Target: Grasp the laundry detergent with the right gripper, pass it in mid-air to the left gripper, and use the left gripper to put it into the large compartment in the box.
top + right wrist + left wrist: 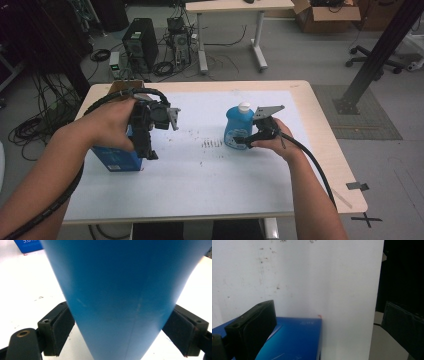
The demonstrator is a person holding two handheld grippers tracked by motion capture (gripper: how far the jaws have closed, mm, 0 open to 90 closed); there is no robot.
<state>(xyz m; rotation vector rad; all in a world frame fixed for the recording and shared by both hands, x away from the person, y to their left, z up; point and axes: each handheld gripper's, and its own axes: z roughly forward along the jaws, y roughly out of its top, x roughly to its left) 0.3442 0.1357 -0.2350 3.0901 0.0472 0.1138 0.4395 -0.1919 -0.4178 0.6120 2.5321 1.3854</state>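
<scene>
The right gripper (248,139) is closing on a blue bottle (235,127) with a white cap (244,106), which is standing upright on the white sheet (200,175) covering the table (325,150), right of the middle. In the right gripper view the bottle's blue body (120,297) is sitting between the two black jaws, and both pads (62,327) are lying against its sides — the grip looks made, with the jaws clamped on the lower part of the bottle. The right hand (274,142) is reaching in from the bottle's right, the grey three-cornered plate sitting level above it and the cable trailing back along the forearm. The left gripper (150,150) is hanging over the near left part of the sheet, pointing down at a dark blue box (116,159) that is resting on the sheet close to the table's left edge. In the left gripper view its jaws are standing wide apart with nothing between them — one is hovering above the box's top face (294,340), the other is out over the sheet's edge. The left hand (112,125) is wrapping the gripper's body from above. The bottle and the box are standing well apart.
</scene>
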